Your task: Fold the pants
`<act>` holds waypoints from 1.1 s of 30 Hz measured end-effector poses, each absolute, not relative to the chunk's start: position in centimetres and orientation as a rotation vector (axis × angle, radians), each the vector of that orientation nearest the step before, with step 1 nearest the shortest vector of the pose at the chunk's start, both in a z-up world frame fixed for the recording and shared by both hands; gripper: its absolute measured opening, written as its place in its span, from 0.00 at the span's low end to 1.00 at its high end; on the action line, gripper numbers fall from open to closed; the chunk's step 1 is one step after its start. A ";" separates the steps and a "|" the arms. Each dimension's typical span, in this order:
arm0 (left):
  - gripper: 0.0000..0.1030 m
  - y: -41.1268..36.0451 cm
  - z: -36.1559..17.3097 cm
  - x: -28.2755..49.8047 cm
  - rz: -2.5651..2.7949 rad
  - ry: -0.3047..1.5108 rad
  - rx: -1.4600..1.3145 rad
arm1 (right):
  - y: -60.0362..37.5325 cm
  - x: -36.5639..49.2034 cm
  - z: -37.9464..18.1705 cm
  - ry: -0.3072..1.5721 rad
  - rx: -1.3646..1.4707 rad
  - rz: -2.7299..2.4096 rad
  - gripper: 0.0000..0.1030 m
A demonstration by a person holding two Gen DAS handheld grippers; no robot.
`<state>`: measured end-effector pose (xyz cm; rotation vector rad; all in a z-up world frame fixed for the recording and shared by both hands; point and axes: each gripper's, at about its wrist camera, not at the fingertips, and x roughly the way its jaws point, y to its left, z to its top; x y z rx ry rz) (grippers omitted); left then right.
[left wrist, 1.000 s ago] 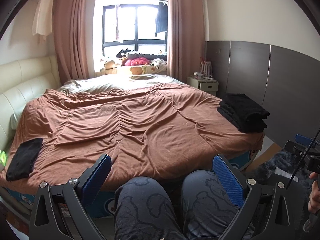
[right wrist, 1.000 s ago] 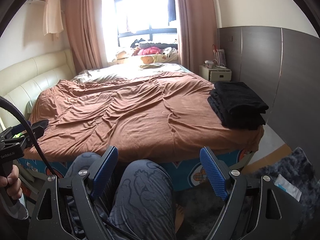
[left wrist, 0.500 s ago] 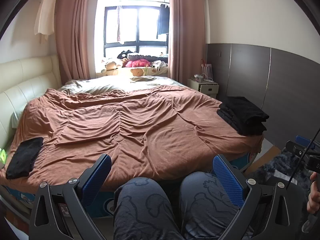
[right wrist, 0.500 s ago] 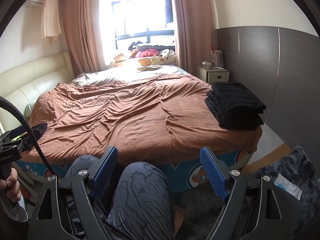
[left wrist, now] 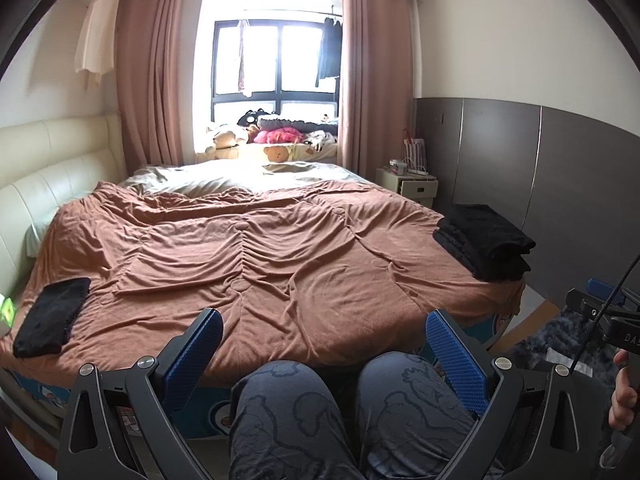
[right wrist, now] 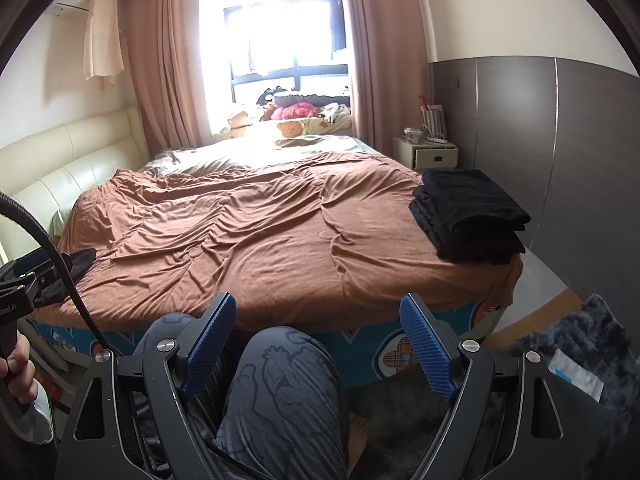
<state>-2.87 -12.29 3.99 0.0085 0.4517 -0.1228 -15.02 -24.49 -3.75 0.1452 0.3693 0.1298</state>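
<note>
A stack of folded black pants (left wrist: 486, 240) (right wrist: 470, 216) rests on the near right corner of the bed. A single folded black piece (left wrist: 52, 316) (right wrist: 70, 270) lies on the near left corner. My left gripper (left wrist: 324, 330) hangs open in front of the bed, above the person's knees (left wrist: 348, 400), with nothing between its blue pads. My right gripper (right wrist: 318, 314) is also open and empty, over one knee (right wrist: 286, 384). Both grippers are well short of the black clothes.
A brown quilt (left wrist: 260, 256) covers the bed, with a cream headboard (left wrist: 48, 168) at the left. A nightstand (right wrist: 432, 154) stands at the far right by the grey wall panel. A dark shaggy rug (right wrist: 568, 364) with a white packet lies on the floor right.
</note>
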 end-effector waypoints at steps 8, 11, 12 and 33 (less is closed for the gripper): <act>1.00 -12.3 4.1 -3.2 -0.126 0.448 0.005 | -25.0 -15.3 -3.7 0.356 0.135 0.128 0.81; 1.00 -12.2 4.2 -3.3 -0.124 0.444 0.005 | -25.2 -15.4 -3.8 0.353 0.132 0.125 0.81; 1.00 -12.2 4.2 -3.3 -0.125 0.444 0.004 | -25.3 -15.4 -3.8 0.353 0.131 0.124 0.81; 1.00 -12.1 4.1 -3.4 -0.117 0.448 -0.001 | -26.0 -15.3 -4.0 0.346 0.121 0.129 0.81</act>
